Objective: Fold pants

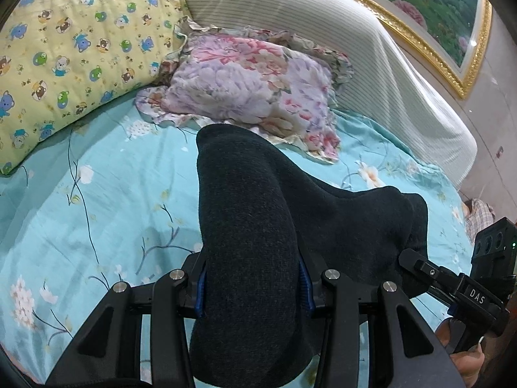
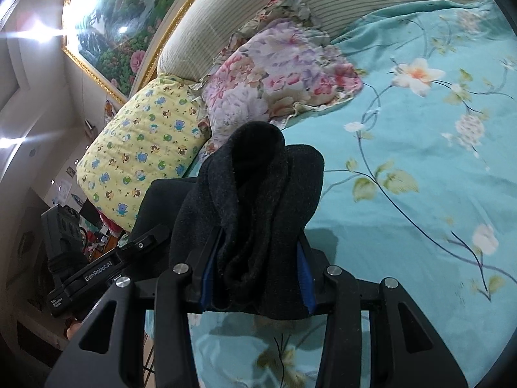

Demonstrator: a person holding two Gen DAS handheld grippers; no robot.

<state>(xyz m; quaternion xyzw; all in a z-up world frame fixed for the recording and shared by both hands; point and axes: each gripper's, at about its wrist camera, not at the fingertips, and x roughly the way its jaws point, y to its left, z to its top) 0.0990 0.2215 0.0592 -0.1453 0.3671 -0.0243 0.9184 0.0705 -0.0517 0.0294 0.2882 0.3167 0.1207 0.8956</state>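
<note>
While lifted above teal bedsheet [image 1: 80, 220], dark pants [image 1: 258, 226] bunched between both tongs: left gripper [image 1: 252, 287] and right gripper [image 2: 255, 281] each half-closed, clamping fabric.

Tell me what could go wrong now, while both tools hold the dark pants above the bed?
1. The right tool pinches a thick bunch of the pants; layers may slip out unevenly.
2. The left tool grips a wide roll, so the fold may come out crooked.
3. The floral pillow lies close ahead; the pants could land on it.
</note>
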